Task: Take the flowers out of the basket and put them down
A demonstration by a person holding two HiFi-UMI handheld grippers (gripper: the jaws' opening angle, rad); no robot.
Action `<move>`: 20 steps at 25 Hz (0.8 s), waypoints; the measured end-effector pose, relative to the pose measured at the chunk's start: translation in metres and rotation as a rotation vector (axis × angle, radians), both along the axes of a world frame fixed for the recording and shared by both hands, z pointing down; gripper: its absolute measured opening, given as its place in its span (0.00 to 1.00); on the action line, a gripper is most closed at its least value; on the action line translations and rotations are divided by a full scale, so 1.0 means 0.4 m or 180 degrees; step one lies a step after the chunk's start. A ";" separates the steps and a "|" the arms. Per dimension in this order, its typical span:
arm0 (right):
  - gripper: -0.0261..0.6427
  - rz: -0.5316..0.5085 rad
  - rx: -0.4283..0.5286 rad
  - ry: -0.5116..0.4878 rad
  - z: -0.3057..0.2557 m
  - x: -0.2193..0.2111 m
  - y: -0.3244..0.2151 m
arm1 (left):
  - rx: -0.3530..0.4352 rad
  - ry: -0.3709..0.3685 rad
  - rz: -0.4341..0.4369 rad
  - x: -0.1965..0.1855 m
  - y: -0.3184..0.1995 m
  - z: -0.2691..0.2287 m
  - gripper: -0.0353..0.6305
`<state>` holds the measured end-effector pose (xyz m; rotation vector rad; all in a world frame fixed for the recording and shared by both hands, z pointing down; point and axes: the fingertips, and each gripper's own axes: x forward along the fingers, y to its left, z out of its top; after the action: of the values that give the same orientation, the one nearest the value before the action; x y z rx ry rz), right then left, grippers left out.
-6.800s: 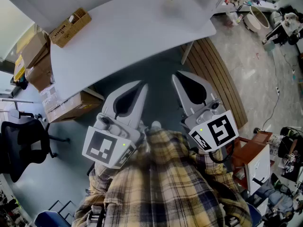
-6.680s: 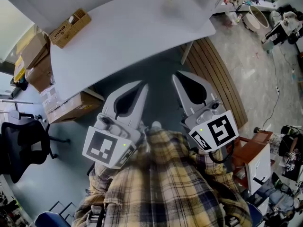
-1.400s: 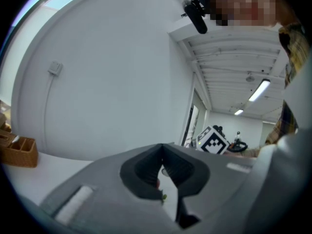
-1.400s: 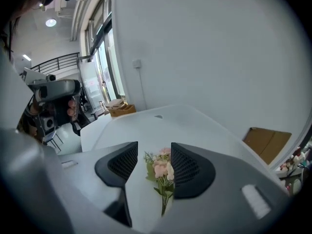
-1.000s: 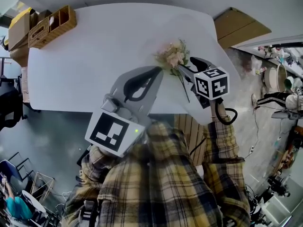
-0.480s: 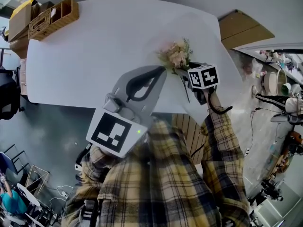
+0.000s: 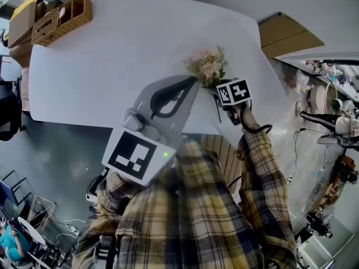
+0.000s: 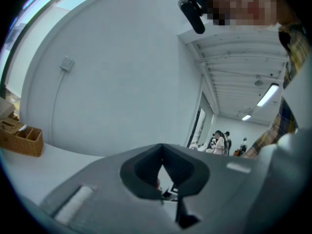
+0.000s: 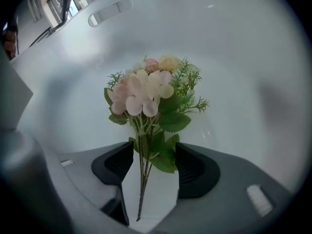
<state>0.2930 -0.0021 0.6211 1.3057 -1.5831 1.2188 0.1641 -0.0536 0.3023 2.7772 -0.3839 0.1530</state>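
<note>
White worktop (image 7: 112,66), rounded at its corners, over a grey floor; cardboard boxes (image 7: 22,32) stacked past its far left end
- Wicker organiser (image 7: 60,19): on the far left corner of the worktop, well apart from the rest
- White basket (image 9: 243,57): curved walls, handle slot (image 9: 109,6) in the far wall
- Flowers (image 9: 146,94): pale pink and cream bunch with green leaves, lying on the basket's bottom, blooms away from the right gripper, stems toward it
- Right gripper (image 9: 153,169): pointed steeply down into the basket, fingers just opened wide, stems between them, not pressed
- Left gripper (image 7: 192,82): held over the worktop beside the flowers, fingers closed on nothing
- Plaid sleeve (image 7: 258,172): behind the right gripper
</note>
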 end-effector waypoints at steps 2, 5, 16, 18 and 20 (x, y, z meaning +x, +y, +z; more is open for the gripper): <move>0.45 -0.0013 -0.0058 0.0008 0.013 -0.008 0.011 | -0.0008 0.0013 -0.0009 -0.001 -0.001 -0.003 0.06; 0.43 -0.0055 -0.0102 0.0056 0.030 -0.013 0.023 | -0.0023 0.0015 -0.0032 -0.006 -0.004 -0.003 0.06; 0.19 -0.0047 -0.0072 -0.0021 0.035 -0.018 0.024 | -0.0026 0.0025 -0.0118 -0.024 -0.024 -0.002 0.06; 0.16 -0.0064 -0.0073 -0.0028 0.034 -0.020 0.023 | -0.0017 0.0027 -0.0112 -0.024 -0.024 -0.003 0.06; 0.13 -0.0056 -0.0076 -0.0029 0.032 -0.018 0.023 | -0.0009 0.0027 -0.0106 -0.024 -0.025 -0.003 0.06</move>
<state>0.2857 0.0070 0.6339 1.2703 -1.5785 1.2309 0.1545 -0.0634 0.3010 2.7660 -0.4270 0.1337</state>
